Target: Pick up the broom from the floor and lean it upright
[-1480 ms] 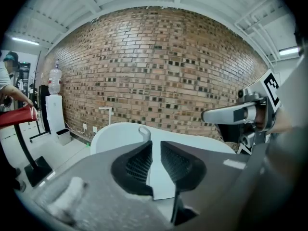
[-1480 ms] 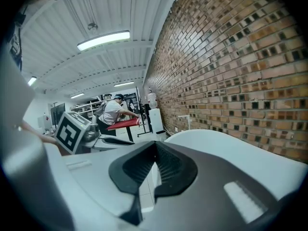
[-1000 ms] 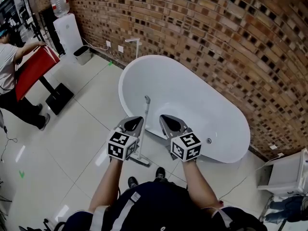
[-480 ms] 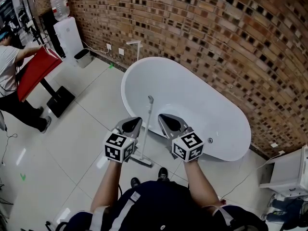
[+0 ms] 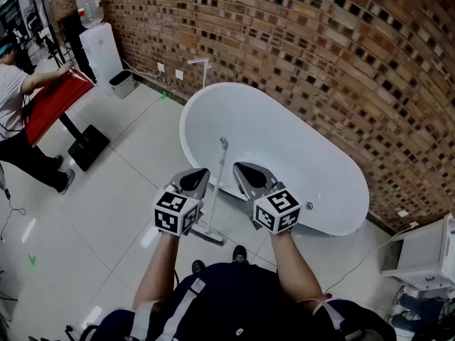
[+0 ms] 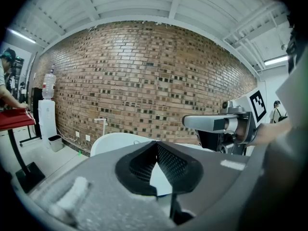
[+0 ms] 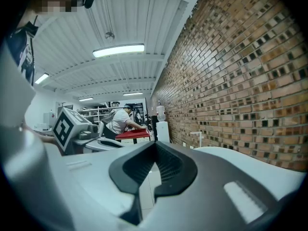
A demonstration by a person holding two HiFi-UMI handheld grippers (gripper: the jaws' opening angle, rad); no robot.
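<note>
Brick wall (image 5: 320,41) behind the bathtub (image 5: 284,144). The broom (image 5: 217,190) leans upright against the bathtub. The left tool (image 5: 195,180) and right tool (image 5: 247,175) are both pressed together, empty.

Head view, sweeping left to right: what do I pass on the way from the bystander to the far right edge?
person in a white shirt → red tabletop → water dispenser → small bin → left gripper → broom → right gripper → white unit. The bathtub spans too many of these to place.
</note>
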